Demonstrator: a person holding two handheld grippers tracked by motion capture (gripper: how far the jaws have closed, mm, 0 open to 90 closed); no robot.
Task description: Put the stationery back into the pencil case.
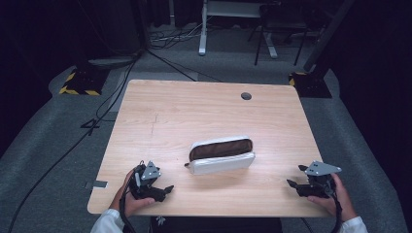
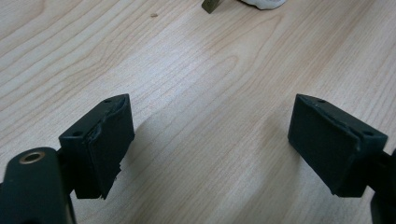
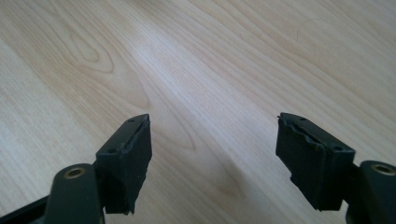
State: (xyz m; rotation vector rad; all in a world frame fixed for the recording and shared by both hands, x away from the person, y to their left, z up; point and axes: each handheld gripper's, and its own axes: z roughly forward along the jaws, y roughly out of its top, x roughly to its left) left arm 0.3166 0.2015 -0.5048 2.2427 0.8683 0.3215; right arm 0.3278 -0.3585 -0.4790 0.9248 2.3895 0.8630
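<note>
A white pouch (image 1: 222,155) with a brown inside lies unzipped and gaping in the middle of the wooden table (image 1: 194,111). My left gripper (image 1: 163,190) rests near the table's front left edge, held by a hand, jaws wide open over bare wood. In the left gripper view the gripper (image 2: 210,140) holds nothing, and a bit of the pouch (image 2: 261,3) with its zip pull (image 2: 211,5) peeks in at the top. My right gripper (image 1: 295,184) sits near the front right edge, likewise open and empty. The right gripper view has the gripper (image 3: 215,154) over bare wood.
A round cable hole (image 1: 246,96) sits near the table's far edge. Beyond the table are grey carpet, floor cables (image 1: 111,97), stand bases with yellow-black tape (image 1: 80,82) and white desk legs (image 1: 203,29).
</note>
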